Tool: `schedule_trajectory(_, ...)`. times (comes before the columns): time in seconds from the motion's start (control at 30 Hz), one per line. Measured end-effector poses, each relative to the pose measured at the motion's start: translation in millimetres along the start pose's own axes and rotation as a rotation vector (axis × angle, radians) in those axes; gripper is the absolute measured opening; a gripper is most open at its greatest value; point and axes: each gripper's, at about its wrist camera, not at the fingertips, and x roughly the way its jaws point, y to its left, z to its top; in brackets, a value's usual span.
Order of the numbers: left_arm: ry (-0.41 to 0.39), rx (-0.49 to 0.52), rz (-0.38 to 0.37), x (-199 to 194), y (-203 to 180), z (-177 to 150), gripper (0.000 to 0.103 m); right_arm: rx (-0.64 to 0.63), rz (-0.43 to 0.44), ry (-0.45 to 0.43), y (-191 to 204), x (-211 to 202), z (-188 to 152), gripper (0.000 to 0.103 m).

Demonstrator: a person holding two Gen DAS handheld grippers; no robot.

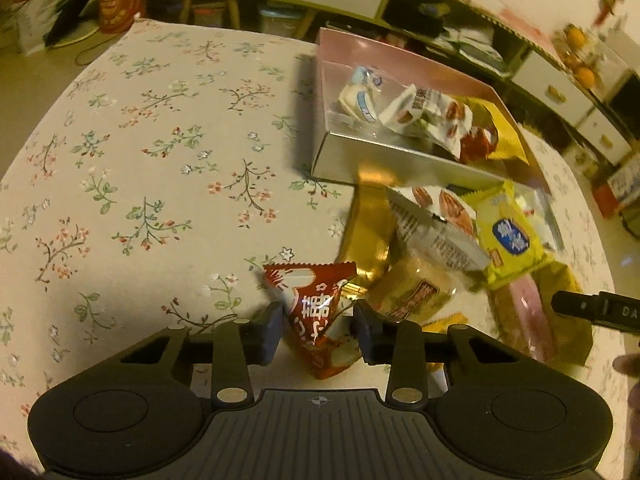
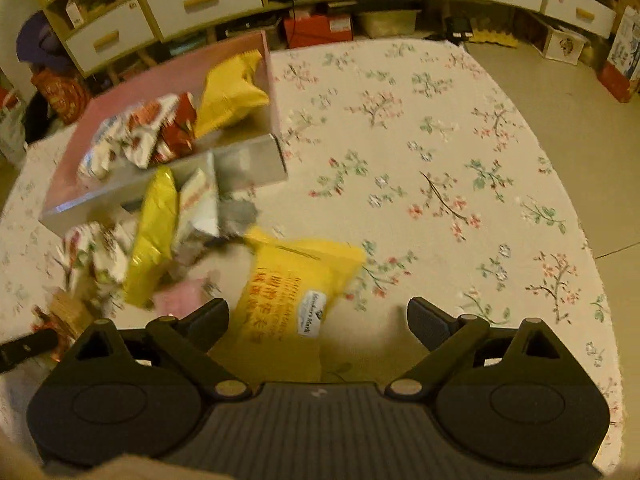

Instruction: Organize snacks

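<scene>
The left gripper (image 1: pixel 318 330) is clamped on a red-and-white snack packet (image 1: pixel 320 320) — pinched between both pads, above the floral tablecloth (image 1: pixel 160 160). The right gripper (image 2: pixel 318 322) stands wide open over a yellow snack bag (image 2: pixel 292 300) lying on the cloth (fingers not touching it). The pink-lined box (image 2: pixel 264 152) already holds several packets; more are heaped just beside its near wall.

Left gripper (image 1: pixel 319 330) pinches red snack pkt (image 1: pixel 316 316) near edge of floral table (image 1: pixel 140 160). Pink box (image 1: pixel 404 120) far right holds approx. four pkts; loose pile w/ yellow pkt (image 1: pixel 510 236) just in front.
</scene>
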Motion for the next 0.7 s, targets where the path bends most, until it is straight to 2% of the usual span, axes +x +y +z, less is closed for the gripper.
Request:
schedule_trajectory(0.13,0.008,0.071,0.014,-4,1,-1,0.035,-0.031,-0.034,0.024,-3,3,-5,0.091)
schedule_trajectory(0.27,0.003,0.122,0.027,-6,1,-2,0.037,-0.070,-0.048,0.037,0,7,-8,0.082)
schedule_trajectory(0.37,0.036,0.105,0.000,-2,4,-3,0.040,-0.104,-0.061,0.045,6,10,-10,0.077)
schedule_trajectory(0.4,0.055,0.091,-0.008,1,6,-3,0.038,-0.117,-0.066,0.041,8,10,-10,0.076)
schedule_trajectory(0.57,0.035,0.083,0.013,1,5,-5,0.037,-0.138,-0.057,0.033,11,8,-12,0.068)
schedule_trajectory(0.63,0.030,0.100,0.026,1,2,-6,0.034,-0.145,-0.050,0.030,12,7,-12,0.061)
schedule_trajectory(0.7,0.026,0.113,0.042,1,0,-6,0.031,-0.153,-0.037,0.028,15,4,-13,0.049)
